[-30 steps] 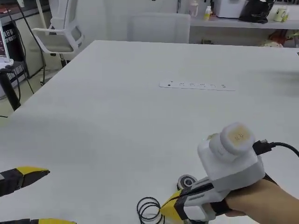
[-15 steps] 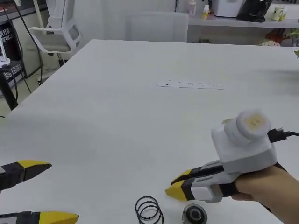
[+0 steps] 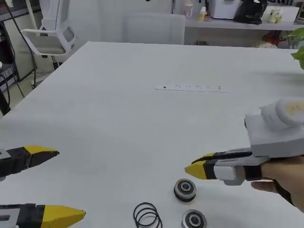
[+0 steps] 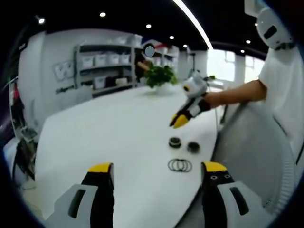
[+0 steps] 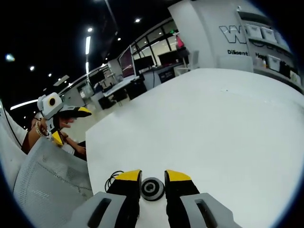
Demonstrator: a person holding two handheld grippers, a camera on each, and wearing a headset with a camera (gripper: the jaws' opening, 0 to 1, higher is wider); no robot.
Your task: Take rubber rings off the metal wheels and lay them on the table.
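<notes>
Two metal wheels [image 3: 185, 189] [image 3: 194, 220] lie near the front edge of the white table [image 3: 118, 114]. A small pile of black rubber rings [image 3: 146, 214] lies just left of them. My right gripper [image 3: 197, 166] hovers above and right of the wheels, jaws a narrow gap apart, holding nothing. In its own view one wheel [image 5: 152, 188] shows on the table beyond that gap, with the rings [image 5: 112, 179] to the left. My left gripper [image 3: 56, 183] stands wide open at the front left. Its own view looks across at the rings [image 4: 179, 165], both wheels [image 4: 175, 141] [image 4: 193, 147] and the right gripper [image 4: 180, 120].
A flat white power strip [image 3: 190, 87] lies at mid-table. A white office chair [image 3: 52, 38] stands past the far left corner, and plant leaves [image 3: 299, 52] reach in at the right edge. A counter with bottles and appliances [image 3: 237, 12] runs along the back.
My right gripper has lifted and drawn back to the right, away from the wheels, so both wheels now show. The head camera shifted; the left gripper stays open.
</notes>
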